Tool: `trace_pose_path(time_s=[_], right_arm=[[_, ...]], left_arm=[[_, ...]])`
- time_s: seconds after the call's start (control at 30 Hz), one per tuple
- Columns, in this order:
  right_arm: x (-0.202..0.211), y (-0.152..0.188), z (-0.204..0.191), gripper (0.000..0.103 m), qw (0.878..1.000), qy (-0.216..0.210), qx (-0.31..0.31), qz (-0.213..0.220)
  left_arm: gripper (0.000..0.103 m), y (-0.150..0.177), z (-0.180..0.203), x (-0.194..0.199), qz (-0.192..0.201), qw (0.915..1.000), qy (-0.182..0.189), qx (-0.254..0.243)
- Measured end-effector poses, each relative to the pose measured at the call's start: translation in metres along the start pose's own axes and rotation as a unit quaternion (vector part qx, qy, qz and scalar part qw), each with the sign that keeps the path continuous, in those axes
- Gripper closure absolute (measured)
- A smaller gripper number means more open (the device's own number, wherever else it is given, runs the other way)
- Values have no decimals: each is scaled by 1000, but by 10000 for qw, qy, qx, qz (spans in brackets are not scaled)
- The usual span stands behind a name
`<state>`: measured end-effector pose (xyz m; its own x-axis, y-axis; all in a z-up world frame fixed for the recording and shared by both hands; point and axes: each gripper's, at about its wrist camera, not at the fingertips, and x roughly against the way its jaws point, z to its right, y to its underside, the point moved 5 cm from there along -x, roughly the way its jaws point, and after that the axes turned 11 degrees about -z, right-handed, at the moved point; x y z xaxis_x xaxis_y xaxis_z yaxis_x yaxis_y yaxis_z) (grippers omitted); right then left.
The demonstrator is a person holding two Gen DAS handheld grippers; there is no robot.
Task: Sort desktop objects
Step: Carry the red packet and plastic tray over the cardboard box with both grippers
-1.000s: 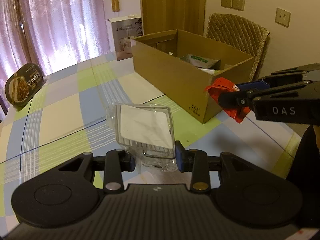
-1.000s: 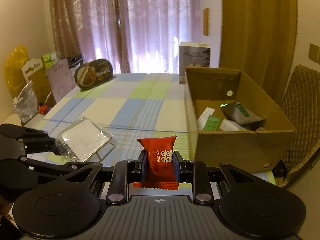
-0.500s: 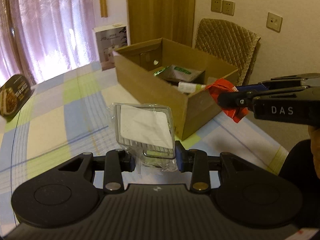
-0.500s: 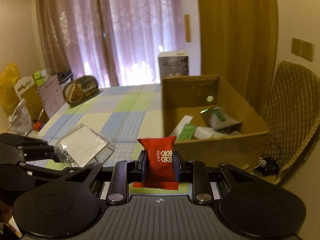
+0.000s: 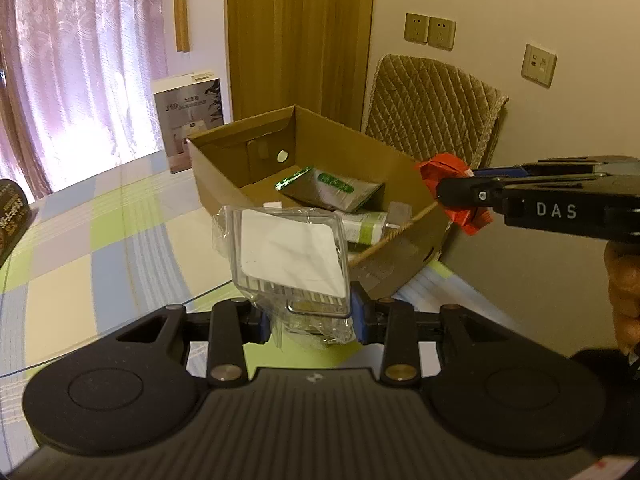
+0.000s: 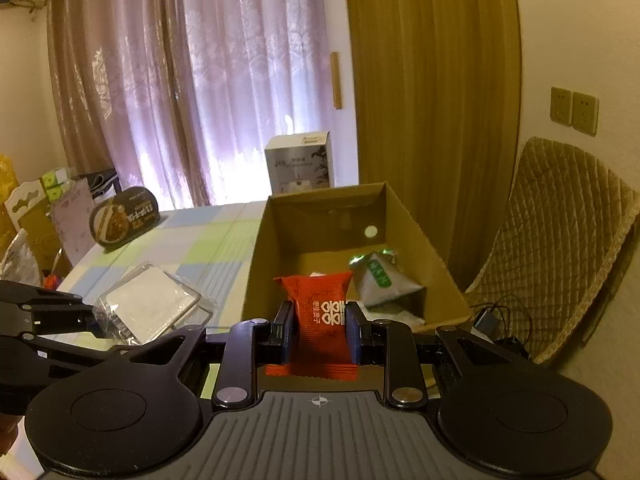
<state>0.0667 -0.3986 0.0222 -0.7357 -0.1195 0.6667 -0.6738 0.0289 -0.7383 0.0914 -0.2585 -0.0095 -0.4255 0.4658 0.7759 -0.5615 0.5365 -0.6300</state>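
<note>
Both grippers, left (image 5: 310,320) clamping the clear box (image 5: 290,256), right (image 6: 320,330) clamping the red packet (image 6: 322,312), have neared the cardboard box (image 6: 256,264).

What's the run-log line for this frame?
left tongs: shut on clear plastic case | right tongs: shut on red snack packet | both near cardboard box | nothing released
</note>
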Motion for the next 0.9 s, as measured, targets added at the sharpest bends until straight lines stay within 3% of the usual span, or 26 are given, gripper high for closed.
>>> trace_pose_path(time_s=[0.43,0.9], right_arm=[[-35,-43,44,79,9997,-83,-206,-74],[-92,-77,60,79,9996,-96,-64,-265]], left_arm=[[71,-60,2,-36,70,9998,186,76],[71,-110,-3,-92,6,9984,439,361]])
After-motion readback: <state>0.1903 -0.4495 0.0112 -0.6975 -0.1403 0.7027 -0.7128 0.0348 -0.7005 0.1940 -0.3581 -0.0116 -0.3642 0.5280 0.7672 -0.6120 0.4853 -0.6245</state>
